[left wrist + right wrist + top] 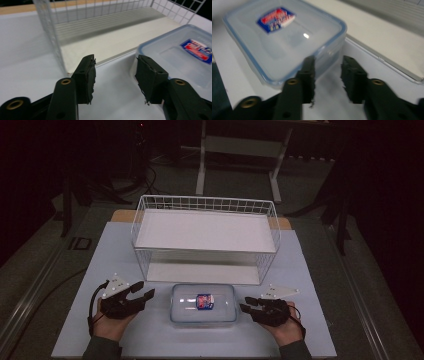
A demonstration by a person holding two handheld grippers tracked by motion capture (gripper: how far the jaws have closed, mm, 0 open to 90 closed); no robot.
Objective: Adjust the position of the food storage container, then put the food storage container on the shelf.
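A clear plastic food container [202, 304] with a blue-rimmed lid and a red and blue label [205, 301] lies flat on the white table mat, in front of the wire rack. My left gripper [145, 289] rests to its left, open, with nothing between the jaws. In the left gripper view, the left gripper [115, 60] points past the container's near corner [175, 55]. My right gripper [245, 303] sits just right of the container, open and empty. In the right gripper view, the right gripper [328, 61] stands beside the container's end wall [282, 42] without touching it.
A white wire rack [205, 237] with two white shelf boards stands behind the container, its lower shelf [107, 47] open toward me. The white mat [100, 270] ends at a wooden table edge behind the rack. Dark floor and stand legs lie beyond.
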